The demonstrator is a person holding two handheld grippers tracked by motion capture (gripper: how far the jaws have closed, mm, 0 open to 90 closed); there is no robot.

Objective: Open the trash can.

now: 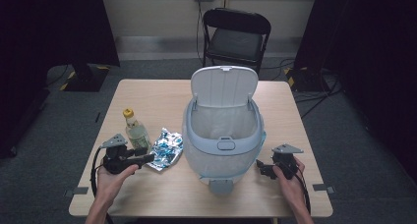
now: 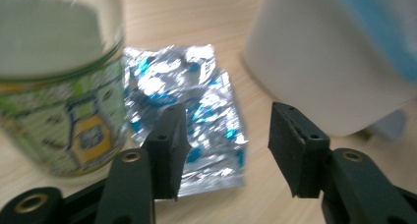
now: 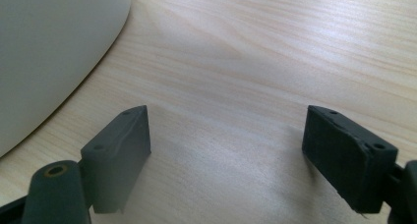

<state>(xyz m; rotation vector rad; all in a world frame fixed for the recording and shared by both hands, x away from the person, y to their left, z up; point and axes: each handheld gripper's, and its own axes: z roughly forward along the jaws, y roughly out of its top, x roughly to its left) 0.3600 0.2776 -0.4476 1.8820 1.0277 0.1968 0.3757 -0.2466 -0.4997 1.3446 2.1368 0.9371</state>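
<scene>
A: Left gripper (image 2: 223, 150), jaws apart and empty, hovers low over the crinkled silver-and-blue foil wrapper (image 2: 196, 111), which lies flat between the yellow-capped glass bottle (image 1: 135, 130) and the white lidded bin (image 1: 222, 130).

B: Pinch 1 raised edge, I'd say, avoiding the bottle. Right gripper (image 3: 226, 150)?

A: Open, empty, resting on the pale wooden table (image 1: 162, 94). Black folding chair (image 1: 235, 35) behind, grey floor.

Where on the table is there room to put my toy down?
Bare wood lies on the table behind the bottle, at the far right corner beside the bin, and along the near edge between the two hands. It is crowded where bottle, foil wrapper and left gripper sit close together.
</scene>
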